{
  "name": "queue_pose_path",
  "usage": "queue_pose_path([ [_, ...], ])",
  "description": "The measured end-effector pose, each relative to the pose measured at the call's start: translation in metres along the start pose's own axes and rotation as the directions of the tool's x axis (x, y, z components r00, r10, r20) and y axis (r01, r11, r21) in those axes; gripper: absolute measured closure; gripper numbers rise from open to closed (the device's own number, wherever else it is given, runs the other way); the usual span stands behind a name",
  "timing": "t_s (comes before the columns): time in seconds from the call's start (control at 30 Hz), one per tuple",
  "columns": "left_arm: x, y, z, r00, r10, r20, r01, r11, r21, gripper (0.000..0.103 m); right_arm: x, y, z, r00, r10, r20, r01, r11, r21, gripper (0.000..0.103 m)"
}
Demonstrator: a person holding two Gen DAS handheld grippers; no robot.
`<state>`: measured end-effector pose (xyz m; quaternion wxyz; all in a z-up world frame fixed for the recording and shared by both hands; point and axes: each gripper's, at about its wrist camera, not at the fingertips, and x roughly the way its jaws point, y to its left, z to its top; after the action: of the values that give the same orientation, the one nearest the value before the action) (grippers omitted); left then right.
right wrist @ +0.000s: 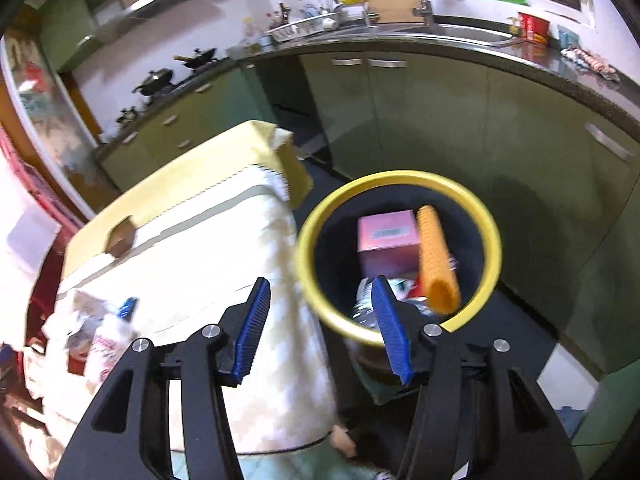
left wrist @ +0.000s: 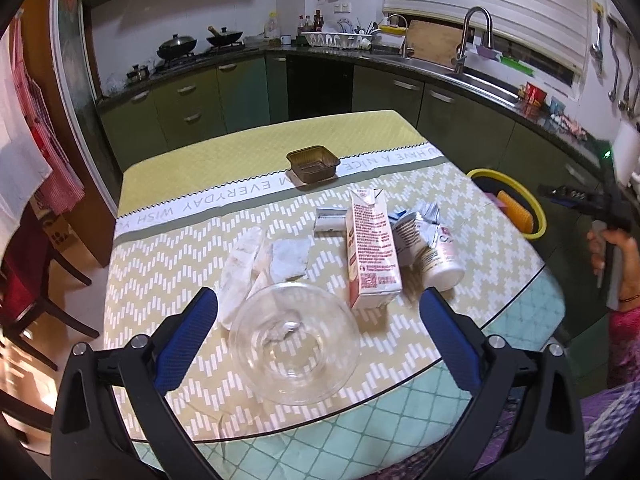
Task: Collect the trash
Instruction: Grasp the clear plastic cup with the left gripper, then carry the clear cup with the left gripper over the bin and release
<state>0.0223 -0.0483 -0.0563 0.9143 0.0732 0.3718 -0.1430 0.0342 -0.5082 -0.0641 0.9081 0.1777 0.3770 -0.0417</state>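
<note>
My left gripper (left wrist: pixel 320 308) is open low over the table, its blue fingers either side of a clear plastic bowl (left wrist: pixel 296 344) without touching it. Behind the bowl stand a pink-and-white carton (left wrist: pixel 372 248), a white bottle on its side (left wrist: pixel 440 260), crumpled silver wrappers (left wrist: pixel 412 232) and crumpled tissues (left wrist: pixel 248 264). A brown plastic tray (left wrist: pixel 313 162) sits farther back. My right gripper (right wrist: pixel 320 284) is open with nothing in it, above the table's edge beside the yellow-rimmed bin (right wrist: pixel 400 178). In the bin lie a pink box (right wrist: pixel 384 240) and an orange corrugated roll (right wrist: pixel 434 256).
The bin (left wrist: pixel 516 184) stands on the floor off the table's right side, in front of green cabinets (right wrist: pixel 440 120). A person's hand (left wrist: pixel 612 248) holds the right gripper's handle there. Dark chairs (left wrist: pixel 36 304) stand at the table's left.
</note>
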Motion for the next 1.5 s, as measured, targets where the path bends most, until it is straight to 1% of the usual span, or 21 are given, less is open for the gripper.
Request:
queue_pose_path([
  [0.13, 0.005, 0.001, -0.006, 0.999, 0.032, 0.0, -0.032, 0.999, -0.009, 0.007, -0.011, 0.016, -0.008, 0.999, 0.04, 0.017, -0.04, 0.999, -0.008, 0.049],
  [0.23, 0.014, 0.007, -0.015, 0.999, 0.05, -0.022, -0.051, 0.998, -0.036, 0.007, -0.018, 0.025, -0.014, 0.997, 0.077, 0.026, -0.077, 0.997, -0.014, 0.048],
  [0.37, 0.028, 0.012, -0.027, 0.996, 0.078, -0.048, -0.08, 0.996, -0.044, 0.007, -0.023, 0.033, -0.016, 0.994, 0.109, 0.025, -0.109, 0.994, -0.019, 0.047],
  [0.5, 0.039, 0.011, -0.036, 0.996, 0.051, -0.068, -0.055, 0.997, -0.056, 0.007, -0.023, 0.037, -0.017, 0.992, 0.125, 0.018, -0.125, 0.992, -0.017, 0.047],
  [0.6, 0.043, 0.009, -0.038, 0.996, 0.054, -0.07, -0.058, 0.997, -0.054, 0.007, -0.02, 0.038, -0.016, 0.992, 0.126, 0.013, -0.126, 0.992, -0.017, 0.047],
  [0.8, 0.028, 0.012, -0.031, 0.998, 0.053, -0.039, -0.055, 0.997, -0.058, 0.007, -0.018, 0.035, -0.014, 0.99, 0.139, 0.006, -0.139, 0.99, -0.012, 0.047],
  [0.97, 0.029, 0.02, -0.027, 0.998, 0.029, -0.058, -0.034, 0.996, -0.087, 0.007, -0.014, 0.033, -0.015, 0.988, 0.153, -0.003, -0.153, 0.988, -0.007, 0.047],
  [1.17, 0.037, 0.01, -0.024, 0.996, 0.055, -0.073, -0.058, 0.998, -0.035, 0.007, -0.01, 0.031, -0.017, 0.987, 0.161, -0.017, -0.161, 0.987, 0.003, 0.046],
  [1.3, 0.038, 0.008, -0.023, 0.998, 0.029, -0.062, -0.032, 0.999, -0.039, 0.007, -0.011, 0.031, -0.018, 0.987, 0.162, -0.011, -0.162, 0.987, 0.004, 0.047],
  [1.33, 0.038, 0.009, -0.023, 0.998, 0.023, -0.06, -0.025, 0.999, -0.044, 0.01, -0.011, 0.031, -0.018, 0.987, 0.162, -0.01, -0.162, 0.987, 0.003, 0.046],
  [1.37, 0.038, 0.01, -0.022, 0.998, 0.02, -0.062, -0.023, 0.999, -0.047, 0.018, -0.011, 0.031, -0.018, 0.987, 0.162, -0.011, -0.162, 0.987, 0.002, 0.046],
  [1.4, 0.039, 0.011, -0.022, 0.997, 0.021, -0.069, -0.024, 0.998, -0.052, 0.022, -0.011, 0.031, -0.018, 0.987, 0.163, -0.012, -0.163, 0.987, 0.003, 0.046],
  [1.43, 0.041, 0.012, -0.022, 0.997, 0.02, -0.078, -0.025, 0.998, -0.055, 0.029, -0.011, 0.031, -0.017, 0.986, 0.164, -0.012, -0.164, 0.986, 0.005, 0.046],
  [1.5, 0.042, 0.014, -0.023, 0.996, 0.019, -0.088, -0.024, 0.998, -0.057, 0.029, -0.011, 0.03, -0.017, 0.986, 0.168, -0.012, -0.168, 0.986, 0.006, 0.046],
])
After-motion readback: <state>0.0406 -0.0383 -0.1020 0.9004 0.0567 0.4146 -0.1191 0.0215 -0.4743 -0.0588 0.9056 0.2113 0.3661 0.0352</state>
